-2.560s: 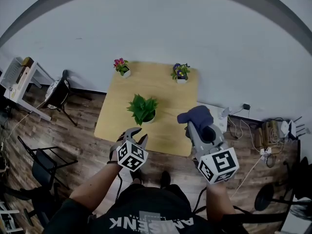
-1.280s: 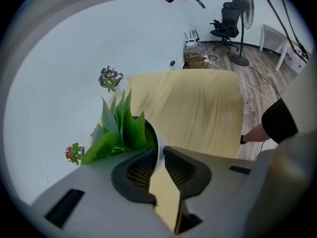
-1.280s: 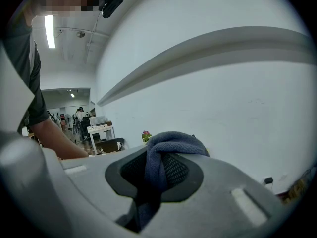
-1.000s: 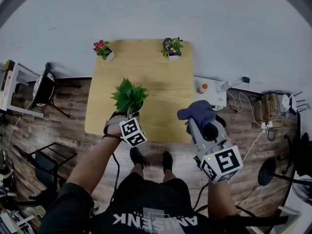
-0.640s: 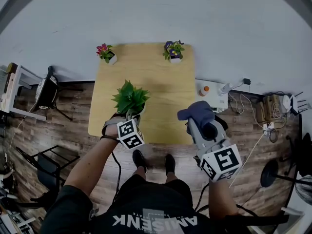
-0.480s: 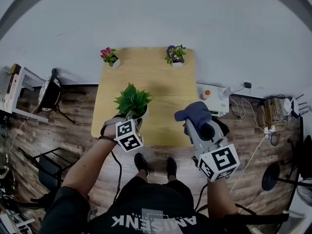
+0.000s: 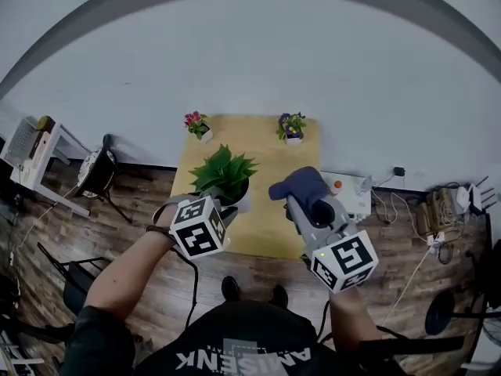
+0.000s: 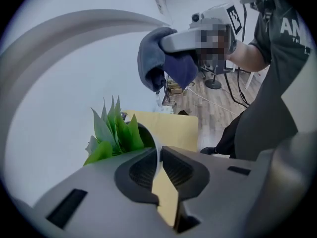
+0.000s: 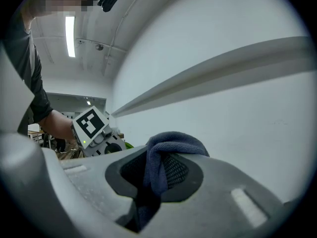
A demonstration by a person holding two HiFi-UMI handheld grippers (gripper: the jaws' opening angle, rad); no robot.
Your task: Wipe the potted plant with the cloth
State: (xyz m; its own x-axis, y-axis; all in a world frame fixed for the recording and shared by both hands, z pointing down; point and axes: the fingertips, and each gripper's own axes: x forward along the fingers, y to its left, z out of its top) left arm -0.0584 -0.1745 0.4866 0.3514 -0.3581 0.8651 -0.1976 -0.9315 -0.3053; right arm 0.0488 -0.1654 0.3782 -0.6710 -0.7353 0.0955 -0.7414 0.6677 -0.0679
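Pot (image 7: 242, 200) mostly behind left gripper (image 7: 223, 210)

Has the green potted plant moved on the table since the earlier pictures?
Yes. The green potted plant went from the middle of the table toward its left edge, apparently lifted.

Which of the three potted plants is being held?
The green leafy plant, pot rim pinched in the left gripper; the pink-flowered plant and purple-flowered plant stand at the table's far edge.
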